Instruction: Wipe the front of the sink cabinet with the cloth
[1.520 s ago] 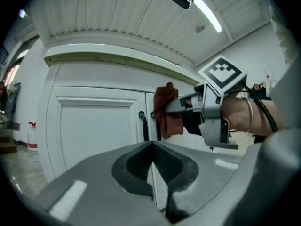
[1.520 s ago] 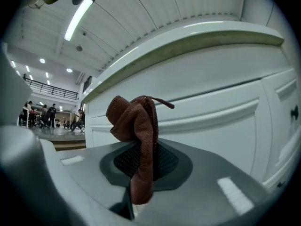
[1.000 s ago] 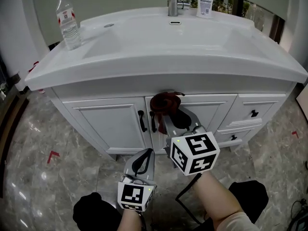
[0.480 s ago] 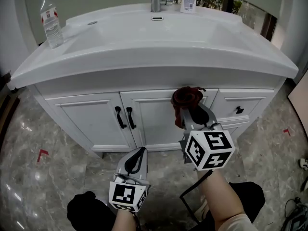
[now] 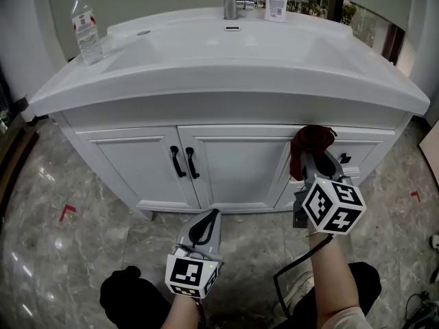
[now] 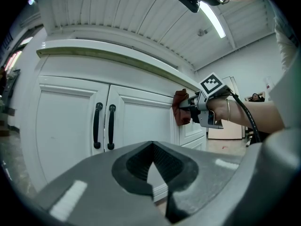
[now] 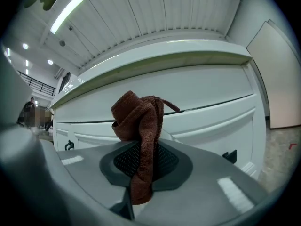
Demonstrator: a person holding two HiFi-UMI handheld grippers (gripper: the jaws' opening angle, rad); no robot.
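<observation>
The right gripper (image 5: 313,160), clamped on the bunched rust-red cloth (image 5: 311,141), held it against the upper right of the white panelled cabinet front (image 5: 233,163) (left gripper (image 5: 206,219) closed, empty, farther back).

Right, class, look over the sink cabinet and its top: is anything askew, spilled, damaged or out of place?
Nothing stands out. The cabinet doors sit shut, the water bottle and soap dispenser stand upright, and the cloth is bunched in the right tool at the drawer front.
</observation>
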